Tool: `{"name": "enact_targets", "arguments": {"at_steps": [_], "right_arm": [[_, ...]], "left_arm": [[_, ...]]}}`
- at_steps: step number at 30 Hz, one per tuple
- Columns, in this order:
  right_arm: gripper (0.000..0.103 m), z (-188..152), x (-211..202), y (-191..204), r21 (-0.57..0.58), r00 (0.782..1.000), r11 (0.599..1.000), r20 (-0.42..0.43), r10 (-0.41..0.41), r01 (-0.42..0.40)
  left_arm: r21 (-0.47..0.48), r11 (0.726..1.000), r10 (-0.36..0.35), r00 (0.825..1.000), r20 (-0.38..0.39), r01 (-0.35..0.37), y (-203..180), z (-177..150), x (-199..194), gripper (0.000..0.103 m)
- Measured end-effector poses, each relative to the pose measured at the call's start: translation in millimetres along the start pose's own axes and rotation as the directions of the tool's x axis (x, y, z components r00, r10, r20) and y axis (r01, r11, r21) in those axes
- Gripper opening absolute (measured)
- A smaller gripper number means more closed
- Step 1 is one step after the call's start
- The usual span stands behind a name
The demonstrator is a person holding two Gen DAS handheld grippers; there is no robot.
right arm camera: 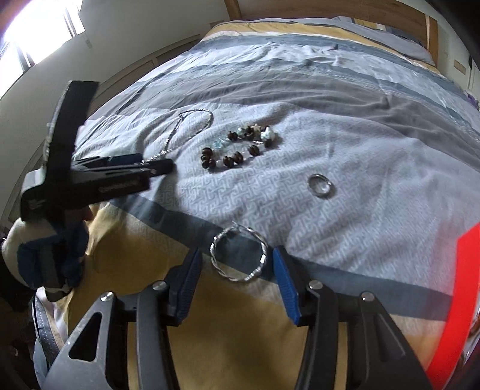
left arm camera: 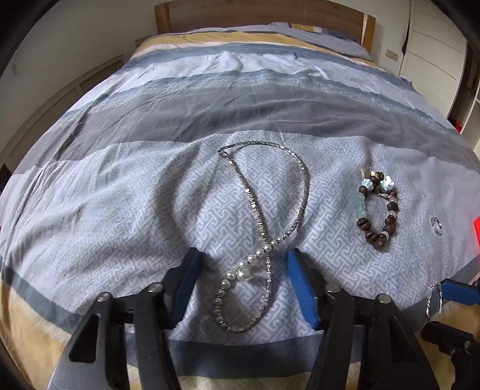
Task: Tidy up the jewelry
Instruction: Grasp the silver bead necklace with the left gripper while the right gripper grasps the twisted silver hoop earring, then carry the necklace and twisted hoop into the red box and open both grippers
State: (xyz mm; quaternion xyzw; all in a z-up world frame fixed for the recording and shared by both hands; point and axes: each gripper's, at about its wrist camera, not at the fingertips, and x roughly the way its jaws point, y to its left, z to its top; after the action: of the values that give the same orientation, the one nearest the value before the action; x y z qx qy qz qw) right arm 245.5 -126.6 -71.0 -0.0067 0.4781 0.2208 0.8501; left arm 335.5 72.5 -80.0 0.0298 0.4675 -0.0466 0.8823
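Observation:
A long silver and pearl necklace lies looped on the bedspread. My left gripper is open, its blue pads either side of the pearl part, low over it; it also shows in the right wrist view. A brown and turquoise bead bracelet lies right of the necklace. A small silver ring lies further right. My right gripper is open around a twisted silver bangle that lies on the bed; the bangle also shows in the left wrist view.
The blue, grey and yellow bedspread covers the bed, with a wooden headboard at the far end. A red object sits at the right edge. White cabinets stand right of the bed.

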Motion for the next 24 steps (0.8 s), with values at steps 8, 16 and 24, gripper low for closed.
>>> {"name": "enact_targets", "arguments": {"at_steps": [8, 16, 24], "right_arm": [[0.038, -3, 6, 3, -0.037, 0.999, 0.998, -0.001, -0.054, 0.054], [0.037, -17, -15, 3, 0.011, 1.000, 1.000, -0.003, -0.019, 0.019], [0.037, -35, -67, 21, 0.021, 0.998, 1.000, 0.065, 0.000, -0.002]], "left_arm": [[0.000, 0.999, -0.043, 0.999, 0.002, 0.043, -1, -4, -6, 0.012], [-0.101, 0.985, -0.142, 0.990, -0.009, 0.141, 4, -27, -35, 0.008], [-0.121, 0.976, -0.178, 0.982, 0.058, 0.184, 1, -53, -100, 0.008]]}}
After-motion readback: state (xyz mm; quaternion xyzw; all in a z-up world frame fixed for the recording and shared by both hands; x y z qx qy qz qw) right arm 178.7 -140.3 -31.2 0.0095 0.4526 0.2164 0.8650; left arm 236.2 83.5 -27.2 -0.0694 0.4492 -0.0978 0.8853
